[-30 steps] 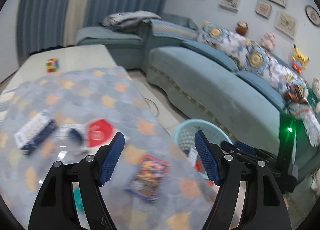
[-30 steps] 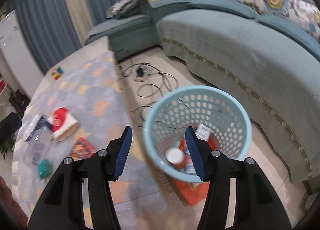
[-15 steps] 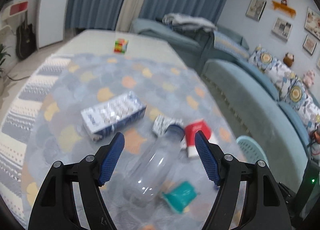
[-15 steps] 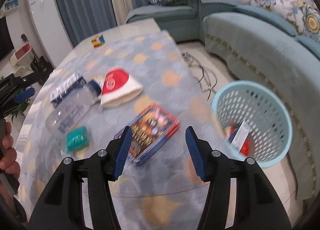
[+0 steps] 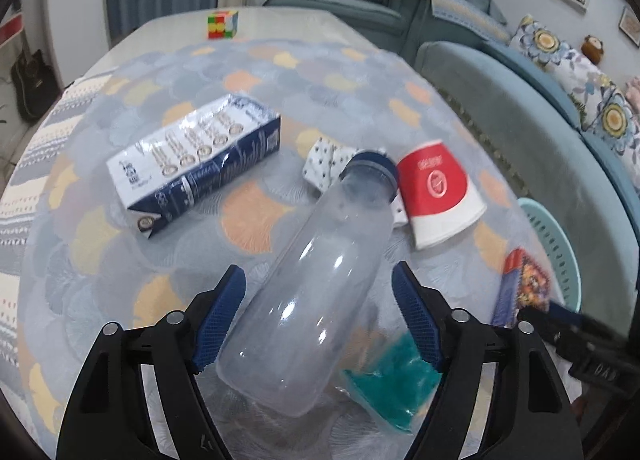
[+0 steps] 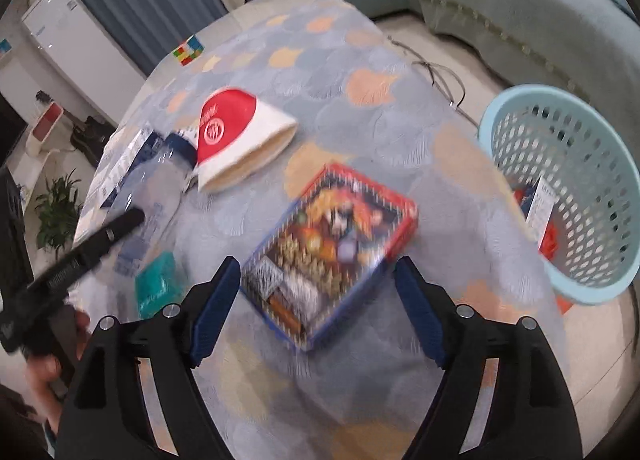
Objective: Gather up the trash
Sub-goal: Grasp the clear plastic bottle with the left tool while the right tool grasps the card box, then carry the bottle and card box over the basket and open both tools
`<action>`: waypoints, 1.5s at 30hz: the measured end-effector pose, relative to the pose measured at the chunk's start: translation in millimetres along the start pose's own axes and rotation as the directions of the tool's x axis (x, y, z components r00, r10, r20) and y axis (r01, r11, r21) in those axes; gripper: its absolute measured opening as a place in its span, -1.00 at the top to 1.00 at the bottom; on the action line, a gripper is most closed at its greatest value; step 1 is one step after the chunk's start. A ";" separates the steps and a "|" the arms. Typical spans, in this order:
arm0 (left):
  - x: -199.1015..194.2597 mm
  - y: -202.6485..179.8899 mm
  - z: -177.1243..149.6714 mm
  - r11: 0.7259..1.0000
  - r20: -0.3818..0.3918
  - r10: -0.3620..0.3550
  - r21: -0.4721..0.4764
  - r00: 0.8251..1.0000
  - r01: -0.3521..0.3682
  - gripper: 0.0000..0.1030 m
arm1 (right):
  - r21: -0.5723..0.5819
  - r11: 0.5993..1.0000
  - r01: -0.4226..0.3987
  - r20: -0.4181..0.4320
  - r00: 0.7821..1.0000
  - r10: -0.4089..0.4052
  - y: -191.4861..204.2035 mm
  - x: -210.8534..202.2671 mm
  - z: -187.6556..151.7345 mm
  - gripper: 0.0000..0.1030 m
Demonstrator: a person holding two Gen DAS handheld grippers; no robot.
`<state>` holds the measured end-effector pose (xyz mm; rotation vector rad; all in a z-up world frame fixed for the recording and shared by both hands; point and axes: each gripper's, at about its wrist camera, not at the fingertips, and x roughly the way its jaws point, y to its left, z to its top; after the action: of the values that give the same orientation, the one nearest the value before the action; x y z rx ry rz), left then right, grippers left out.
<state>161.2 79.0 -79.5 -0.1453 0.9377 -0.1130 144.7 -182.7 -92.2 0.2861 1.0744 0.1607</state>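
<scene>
The left gripper (image 5: 318, 314) is spread wide. A clear plastic bottle (image 5: 320, 288) lies on the desk (image 5: 100, 180) right between its two blue fingers (image 5: 218, 314), with space on both sides. The bottle is on its side, and its dark blue cap (image 5: 374, 164) points away from the gripper. A small teal packet (image 5: 394, 380) sits close to the right finger, partly under the bottle's bottom end. Past the cap and a bit to the right lies a red and white paper cup (image 5: 438, 196), tipped over. A crumpled dotted wrapper (image 5: 326, 166) is tucked beside the cap. Ahead and to the left of the gripper lies a blue and white carton (image 5: 192, 160). Far ahead, near the desk's far edge, sits a colorful puzzle cube (image 5: 222, 24).

The right gripper (image 6: 318, 310) is also spread wide and holds nothing. A flat colorful box (image 6: 332, 256) lies on the desk just ahead of it, between the fingers, a bit blurry. The paper cup (image 6: 236, 144) is farther ahead and to the left. The light blue trash basket (image 6: 568, 212) stands on the floor off to the right, with some trash inside it. A blue sofa (image 6: 540, 20) is beyond the basket.
</scene>
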 end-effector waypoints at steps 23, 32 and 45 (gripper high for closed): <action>-2.0 3.4 -0.3 0.997 0.023 0.063 -0.042 0.998 -0.062 0.07 | -0.227 0.944 0.239 0.128 0.968 -0.215 62.9 21.0 -18.1 -0.15; -49.1 -11.7 4.7 0.998 0.200 -0.034 -0.051 0.979 0.045 0.13 | -0.164 0.983 0.084 0.248 0.968 -0.041 45.2 -17.5 -17.6 -0.13; -106.7 -117.0 13.4 0.974 0.328 -0.219 0.137 0.919 0.183 0.13 | -0.034 0.984 0.174 0.476 0.869 -0.137 -22.5 -111.5 3.6 -0.13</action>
<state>105.5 -18.1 33.2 -0.1593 0.5662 -0.3173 95.4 -234.5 -3.6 0.1549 0.5978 -0.0168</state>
